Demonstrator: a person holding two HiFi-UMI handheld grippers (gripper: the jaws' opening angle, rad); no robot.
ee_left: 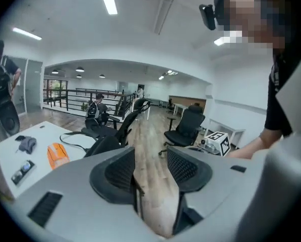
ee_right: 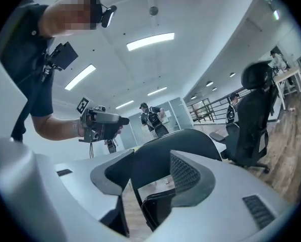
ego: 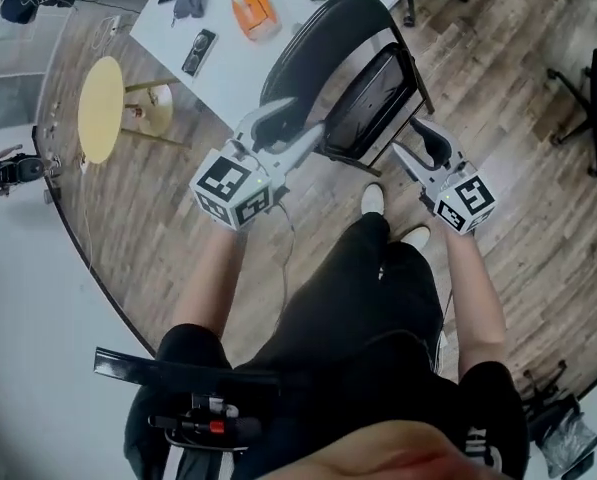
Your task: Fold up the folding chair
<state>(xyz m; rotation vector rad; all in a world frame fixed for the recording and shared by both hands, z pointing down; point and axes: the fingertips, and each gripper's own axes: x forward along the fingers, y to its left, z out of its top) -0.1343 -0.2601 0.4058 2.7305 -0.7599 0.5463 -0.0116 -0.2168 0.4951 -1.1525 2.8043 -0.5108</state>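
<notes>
A black folding chair stands on the wood floor in front of me, its seat panel tipped up close to the curved back. My left gripper hovers at the chair's left side, open, with only floor showing between its jaws. On the chair's right side my right gripper is also open. In the right gripper view the chair's back shows beyond the gap of that gripper, and the pads do not press on it. The left gripper also appears there, held up in a hand.
Behind the chair is a white table carrying an orange object and a dark handset. A round yellow stool stands at left. Office chairs are at right. My white shoes are close to the chair's base.
</notes>
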